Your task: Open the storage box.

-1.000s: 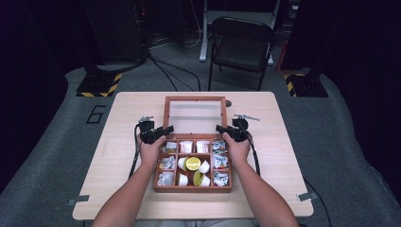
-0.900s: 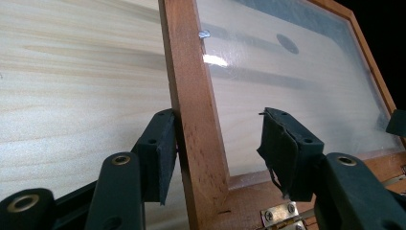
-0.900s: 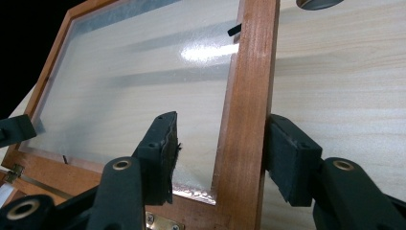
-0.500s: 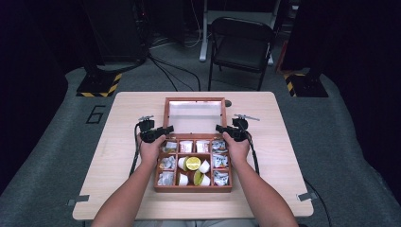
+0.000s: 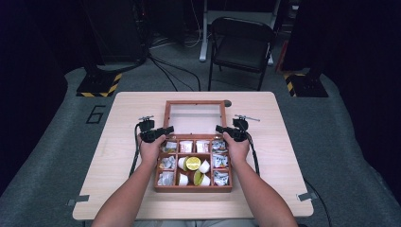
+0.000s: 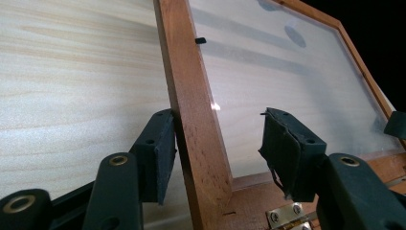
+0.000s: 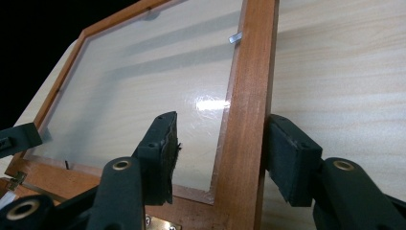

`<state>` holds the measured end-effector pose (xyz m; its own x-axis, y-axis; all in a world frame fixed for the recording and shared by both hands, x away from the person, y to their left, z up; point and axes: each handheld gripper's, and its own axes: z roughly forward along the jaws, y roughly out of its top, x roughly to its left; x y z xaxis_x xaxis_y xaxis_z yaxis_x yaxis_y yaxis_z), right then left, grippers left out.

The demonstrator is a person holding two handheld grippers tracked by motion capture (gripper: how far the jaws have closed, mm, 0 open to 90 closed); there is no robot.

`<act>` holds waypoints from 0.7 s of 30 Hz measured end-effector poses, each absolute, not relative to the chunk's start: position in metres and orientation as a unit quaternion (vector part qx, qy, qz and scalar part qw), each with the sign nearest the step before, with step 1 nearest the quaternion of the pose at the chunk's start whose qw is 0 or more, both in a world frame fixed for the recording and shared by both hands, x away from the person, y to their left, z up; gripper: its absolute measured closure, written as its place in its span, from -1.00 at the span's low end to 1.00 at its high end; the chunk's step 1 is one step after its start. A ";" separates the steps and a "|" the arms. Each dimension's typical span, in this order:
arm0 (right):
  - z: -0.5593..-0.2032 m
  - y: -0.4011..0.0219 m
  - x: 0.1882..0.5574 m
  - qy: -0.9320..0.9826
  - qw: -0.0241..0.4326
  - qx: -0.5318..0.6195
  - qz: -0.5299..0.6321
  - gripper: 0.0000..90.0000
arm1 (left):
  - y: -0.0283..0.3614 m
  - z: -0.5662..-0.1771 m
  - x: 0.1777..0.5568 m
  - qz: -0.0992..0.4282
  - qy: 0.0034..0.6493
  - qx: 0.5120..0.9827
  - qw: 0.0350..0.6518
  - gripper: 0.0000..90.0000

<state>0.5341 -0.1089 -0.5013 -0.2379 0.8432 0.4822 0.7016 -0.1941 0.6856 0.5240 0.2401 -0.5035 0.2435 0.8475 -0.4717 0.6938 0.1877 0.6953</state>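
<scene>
Box (image 5: 193, 163): wooden, on the table (image 5: 113, 142), near the person's edge; 12 compartments with cups, packets and a lime half (image 5: 192, 163).
Lid (image 5: 194, 117): glass in a wooden frame, swung open behind the box, hinged at its far edge.
Left gripper (image 5: 166, 130): straddles the lid's left rail (image 6: 194, 120); 1 pad touches the outer side, the other stands off over the glass; jaws have just been opening.
Right gripper (image 5: 219, 128): straddles the right rail (image 7: 249, 110); outer pad against the wood, inner pad apart.
</scene>
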 end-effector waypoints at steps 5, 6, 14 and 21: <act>-0.503 -0.109 0.535 0.627 0.068 0.618 0.469 0.04 | 0.239 -0.504 0.525 0.080 0.612 0.630 0.471 -0.01; -0.503 -0.110 0.535 0.627 0.068 0.618 0.469 0.04 | 0.240 -0.504 0.525 0.077 0.613 0.631 0.469 -0.01; -0.503 -0.109 0.536 0.627 0.063 0.625 0.460 0.03 | 0.241 -0.505 0.527 0.068 0.616 0.632 0.465 -0.02; -0.503 -0.109 0.536 0.631 0.066 0.623 0.458 0.02 | 0.240 -0.506 0.527 0.062 0.622 0.625 0.467 -0.02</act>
<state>0.5363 -0.1088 -0.5033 -0.2146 0.8462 0.4877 0.7259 -0.1960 0.6593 0.5274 0.2403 -0.5056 0.2179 0.8361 -0.5035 0.7207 0.2100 0.6607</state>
